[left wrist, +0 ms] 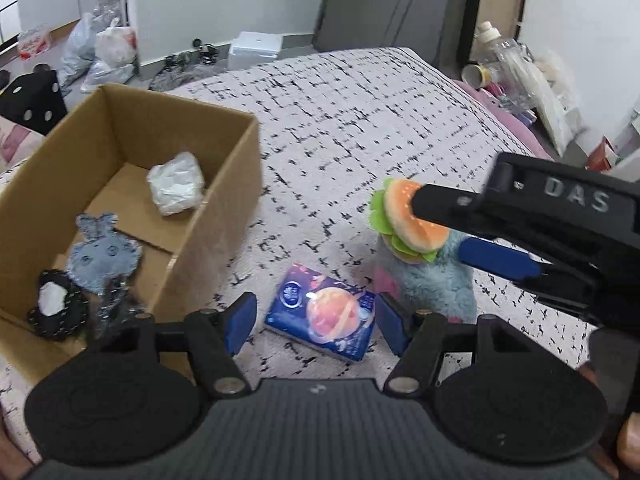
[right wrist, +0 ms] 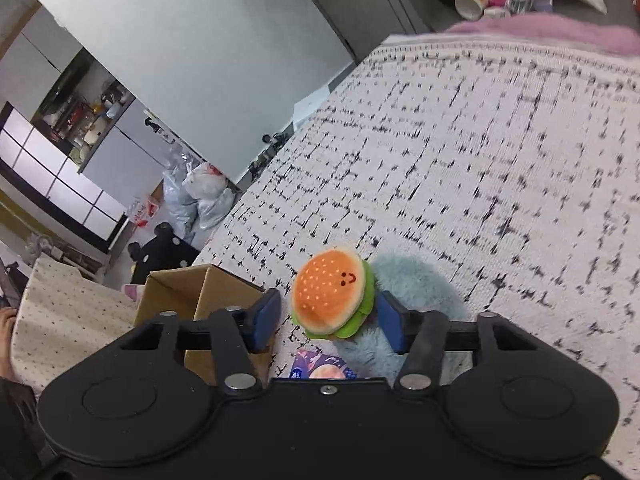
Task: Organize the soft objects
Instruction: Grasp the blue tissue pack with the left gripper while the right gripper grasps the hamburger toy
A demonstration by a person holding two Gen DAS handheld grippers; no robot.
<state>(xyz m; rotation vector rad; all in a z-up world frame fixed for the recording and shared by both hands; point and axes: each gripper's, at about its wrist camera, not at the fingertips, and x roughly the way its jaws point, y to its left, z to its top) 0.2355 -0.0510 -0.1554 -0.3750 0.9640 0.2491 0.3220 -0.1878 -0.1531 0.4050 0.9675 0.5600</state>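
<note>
The left gripper hangs agape over a blue printed tissue pack at lower centre on the white black-flecked bedspread, just beside a fluffy pale-blue plush. The right gripper straddles the orange-and-green plush hamburger atop that plush, its right pad touching and its left pad apart. Only the left view shows inside the brown cardboard box at left: a denim bunny, a white wad and a black-and-white plush.

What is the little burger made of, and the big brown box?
The burger looks like soft plush fabric: fuzzy orange bun, floppy green felt-like lettuce, a stitched smile. The box looks like plain cardboard: matte brown walls, with flaps folded flat on its floor.
</note>
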